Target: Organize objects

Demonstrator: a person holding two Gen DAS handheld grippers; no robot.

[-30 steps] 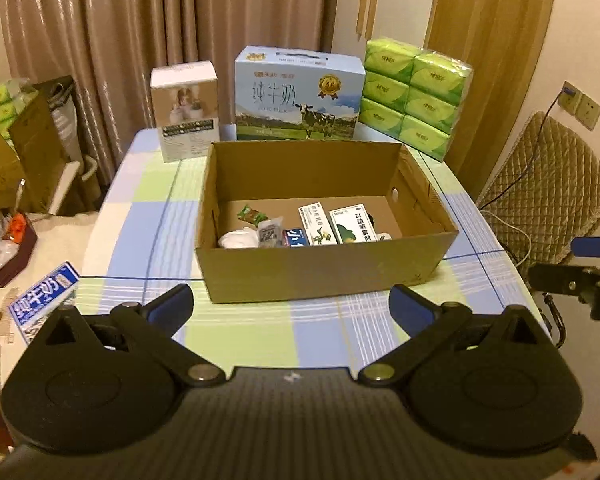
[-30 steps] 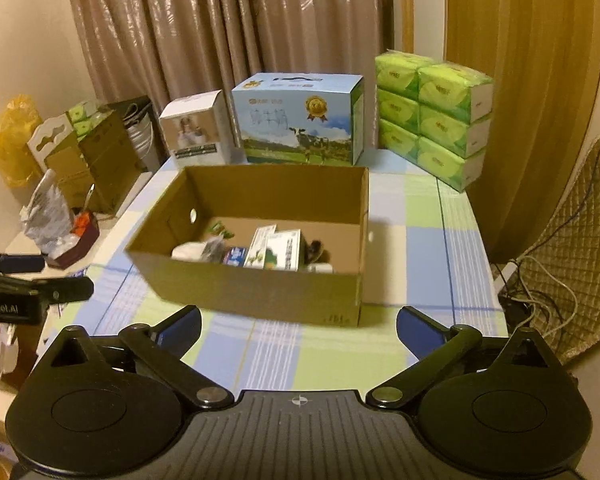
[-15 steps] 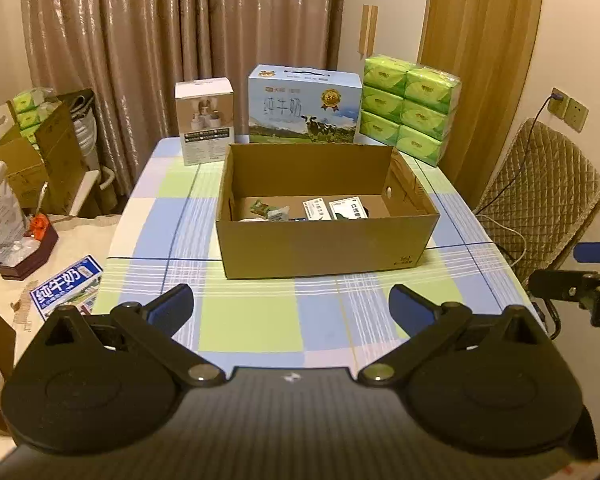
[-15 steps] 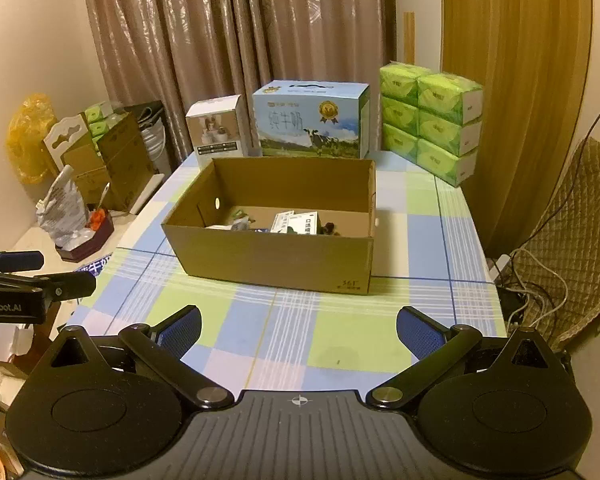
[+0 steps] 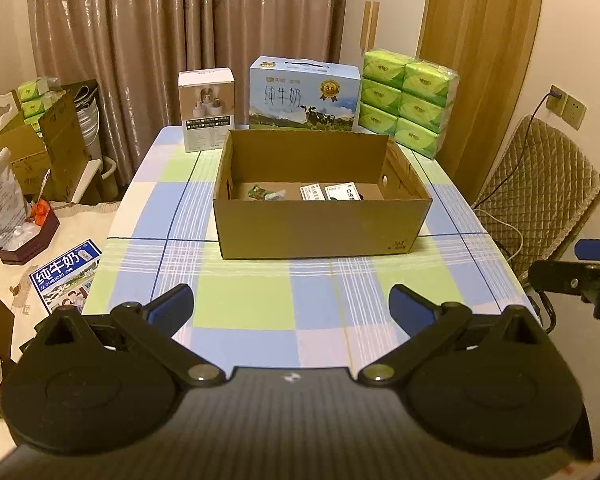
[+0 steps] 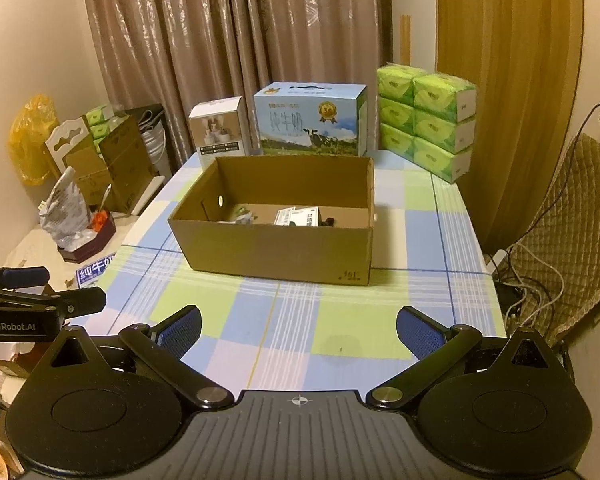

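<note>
From the left wrist, the left gripper (image 5: 290,304) hangs spread and empty over the table (image 5: 260,304), the box (image 5: 320,216) well ahead with small packets (image 5: 328,192) inside. From the right wrist, the right gripper (image 6: 298,330) is likewise spread and empty, the box (image 6: 276,240) ahead at the table's middle.

It was a lived-in home room: brown curtains (image 5: 172,40) hung behind a table with a checked cloth (image 5: 260,304), stacked tissue packs (image 5: 410,102), a milk carton box (image 5: 304,94) and a quilted chair (image 5: 536,188).
</note>
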